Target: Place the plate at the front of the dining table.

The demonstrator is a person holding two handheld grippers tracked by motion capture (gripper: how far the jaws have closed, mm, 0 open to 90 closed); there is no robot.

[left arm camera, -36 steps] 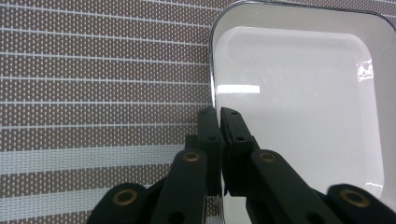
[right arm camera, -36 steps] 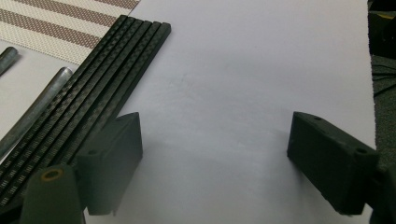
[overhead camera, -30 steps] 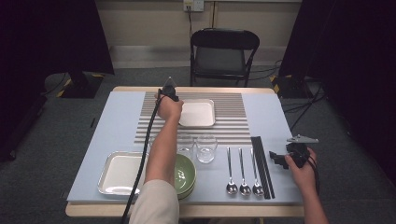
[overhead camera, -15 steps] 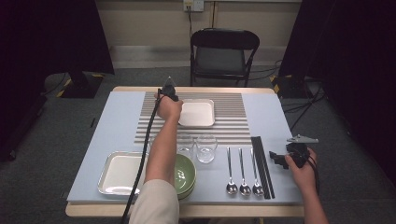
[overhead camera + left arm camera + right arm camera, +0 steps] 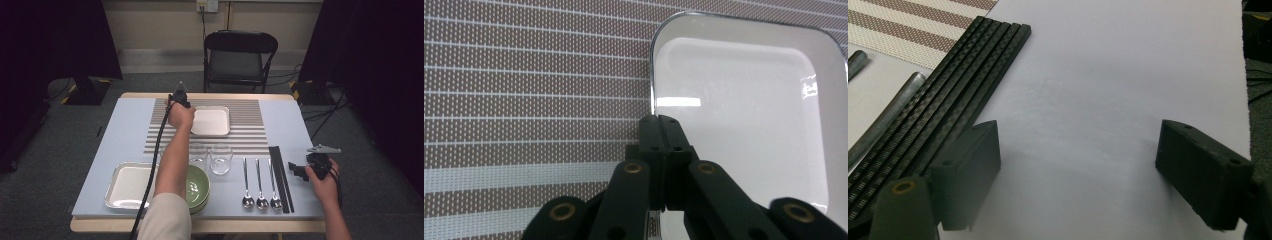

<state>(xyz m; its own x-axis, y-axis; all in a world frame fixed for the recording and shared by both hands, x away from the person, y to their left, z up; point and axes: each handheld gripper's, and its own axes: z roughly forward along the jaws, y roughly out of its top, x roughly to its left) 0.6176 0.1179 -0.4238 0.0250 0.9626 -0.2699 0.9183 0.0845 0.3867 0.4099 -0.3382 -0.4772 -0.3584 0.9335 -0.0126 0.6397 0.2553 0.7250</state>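
Jaws of left gripper (image 5: 659,120) pressed flat together, no gap between the pads. Tips set right at the left rim of the white square plate (image 5: 749,110), over its chrome edge; cannot tell whether the thin rim is nipped between them or merely touched. Plate lying flat on the brown-and-white striped mat (image 5: 524,75), at the far middle of the table, glossy and bare inside. Left forearm stretched across the table from the near edge, cable trailing back along it.

Jaws of right gripper (image 5: 1078,145) spread wide apart, nothing between them but bare pale-blue table cover (image 5: 1108,65). Held low near the right edge of the table, left jaw just beside the black chopsticks (image 5: 963,75) without touching them.

Between the two hands, seen from the high view: three spoons (image 5: 260,180) side by side, bowls toward the near edge, just left of the chopsticks; two clear glasses (image 5: 220,159) at the near edge of the mat, one partly hidden behind the left forearm; green bowl (image 5: 197,185) close under that arm's elbow; metal-rimmed tray (image 5: 112,192) at the near left corner. Folding chair (image 5: 240,57) beyond the far side of the table. Nothing lying between plate and left jaws.
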